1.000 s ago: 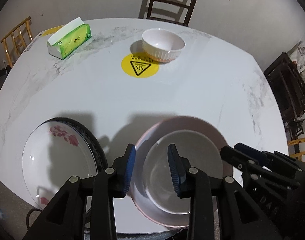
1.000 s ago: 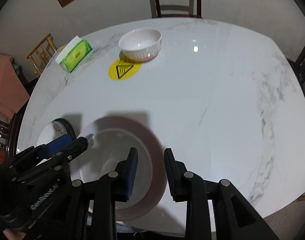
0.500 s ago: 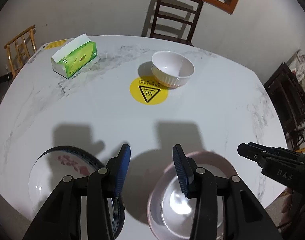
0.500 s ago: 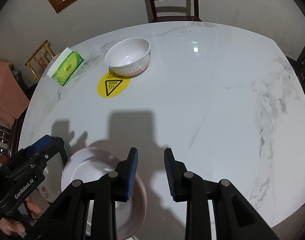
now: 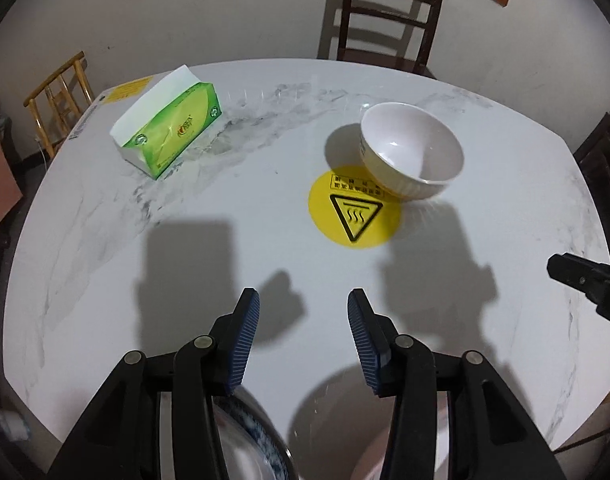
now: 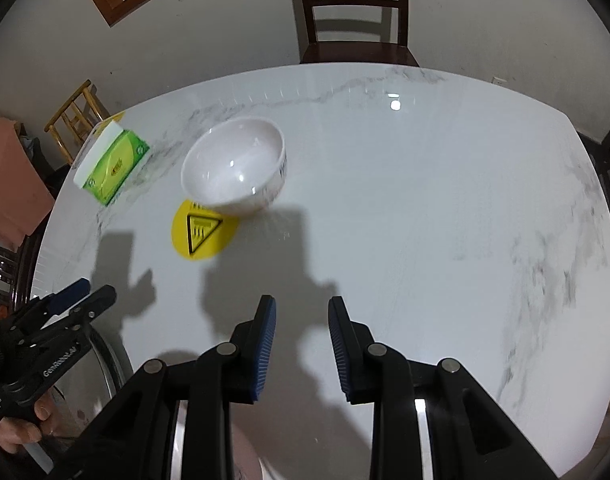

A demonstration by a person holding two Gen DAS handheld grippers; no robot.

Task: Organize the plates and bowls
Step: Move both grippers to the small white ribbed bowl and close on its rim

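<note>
A white ribbed bowl (image 5: 413, 158) stands upright on the white marble table (image 5: 265, 208), at the far edge of a yellow heat-warning sticker (image 5: 355, 212); it also shows in the right wrist view (image 6: 235, 172). My left gripper (image 5: 303, 320) is open and empty above the table's near part. Below it a dark-rimmed plate (image 5: 257, 446) and a pinkish plate (image 5: 337, 420) lie at the near edge, mostly hidden by the fingers. My right gripper (image 6: 301, 328) is open and empty, well short of the bowl. The left gripper also shows in the right wrist view (image 6: 85, 296).
A green tissue box (image 5: 171, 136) lies at the far left of the table. A dark wooden chair (image 5: 385, 16) stands behind the table, a light wooden chair (image 5: 61, 96) at the far left. Dark furniture (image 5: 603, 168) is at the right.
Both grippers have lifted and pulled back from the plates, now tilted toward the far side. The plates slid down to the frame bottom; the bowl looks nearer. Both stay open.
</note>
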